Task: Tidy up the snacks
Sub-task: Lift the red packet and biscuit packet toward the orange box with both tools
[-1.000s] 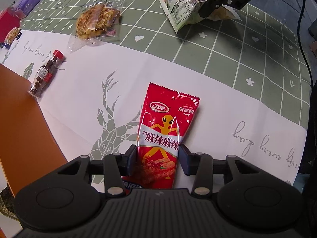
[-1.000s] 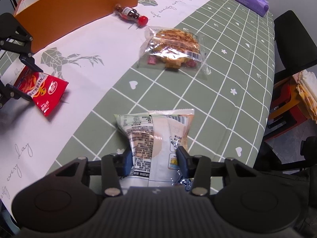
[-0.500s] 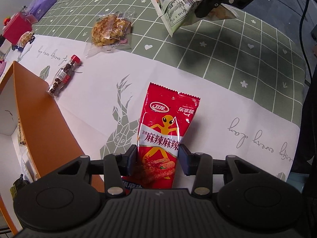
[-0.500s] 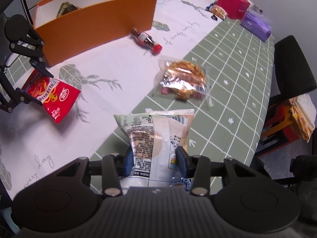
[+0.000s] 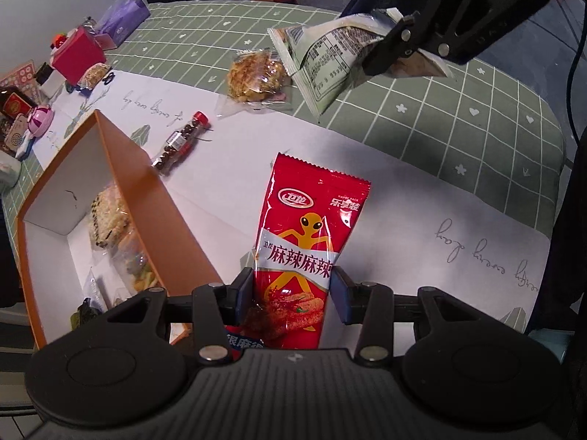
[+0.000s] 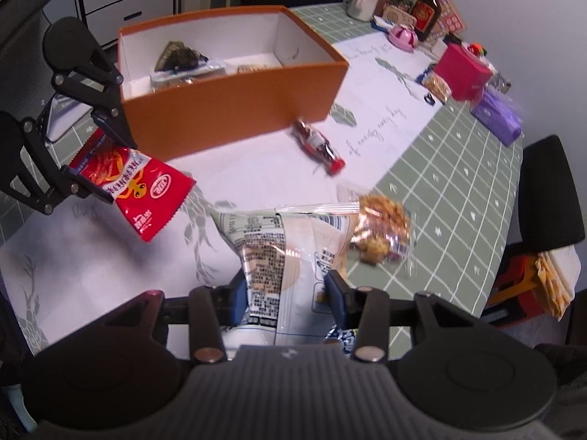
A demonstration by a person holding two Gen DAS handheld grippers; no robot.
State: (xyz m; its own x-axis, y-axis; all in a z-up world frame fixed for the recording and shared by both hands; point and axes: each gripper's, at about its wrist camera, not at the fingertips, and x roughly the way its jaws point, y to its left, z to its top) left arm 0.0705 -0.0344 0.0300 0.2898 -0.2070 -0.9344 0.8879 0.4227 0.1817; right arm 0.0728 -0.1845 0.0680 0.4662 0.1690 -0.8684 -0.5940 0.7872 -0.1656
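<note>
Red snack packet: big white Chinese characters 麻辣麻辣 across middle band; oval logo upper left 卫龙; upper right small "HAPPY PACK" over yellow 乐享装; blue strip at bottom shows partial white characters, unclear.
Same packet in right wrist view, text sideways, oval logo visible.
Pale printed bag: dense black fine print, barcode-like block, unreadable.
Tablecloth: cursive handwriting-style script, repeated near bottle; words not legible.
Bottle label: unreadable.
</note>
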